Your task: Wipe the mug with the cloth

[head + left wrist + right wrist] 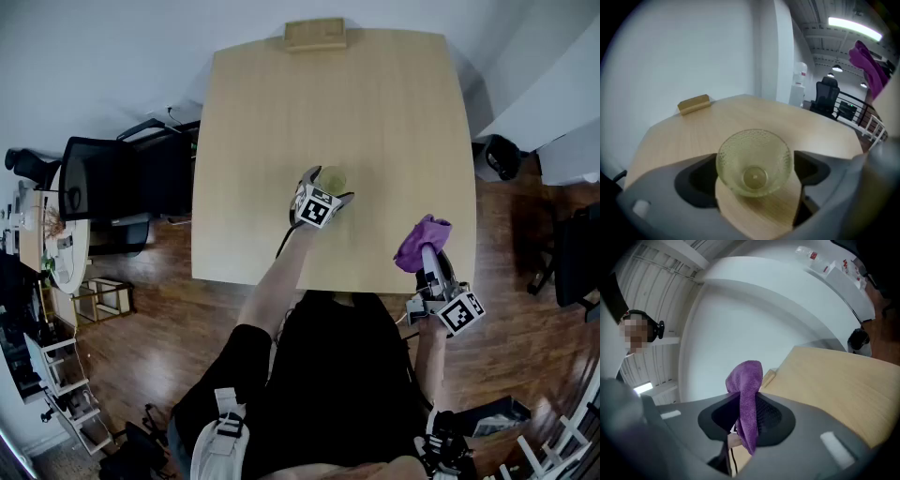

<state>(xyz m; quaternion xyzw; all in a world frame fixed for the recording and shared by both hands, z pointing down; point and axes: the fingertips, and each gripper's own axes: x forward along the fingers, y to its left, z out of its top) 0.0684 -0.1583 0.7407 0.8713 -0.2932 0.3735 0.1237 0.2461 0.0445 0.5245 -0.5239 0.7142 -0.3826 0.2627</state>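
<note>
While the mug (332,175) stands upright a little toward the near side of the table (356,94), roughly midway across its width, the left gripper (323,187) has its two fingers spread wide on either side of it. The left gripper view looks down into the pale, dimpled glass bowl, whose rim sits close to both pads; no squeeze shows, so the fingers seem to bracket the mug without clamping it. That placement looks meant to steady it, or to be ready to close on it, so it will not slide on the table when rubbed.

The right gripper (430,258) is held over the near right corner of the table, well apart from the mug. Its fingers are closed on the purple cloth (422,239), pinching it near the middle so that one bunched end sticks out beyond the tips and the other hangs down. Leaving that soft end out front seems deliberate: it gives a pad to press against the glass without the hard fingers touching it.

Wiping has not begun, since cloth and mug are not in contact. A small wooden block (315,34) lies at the far edge of the table, out of the way.
</note>
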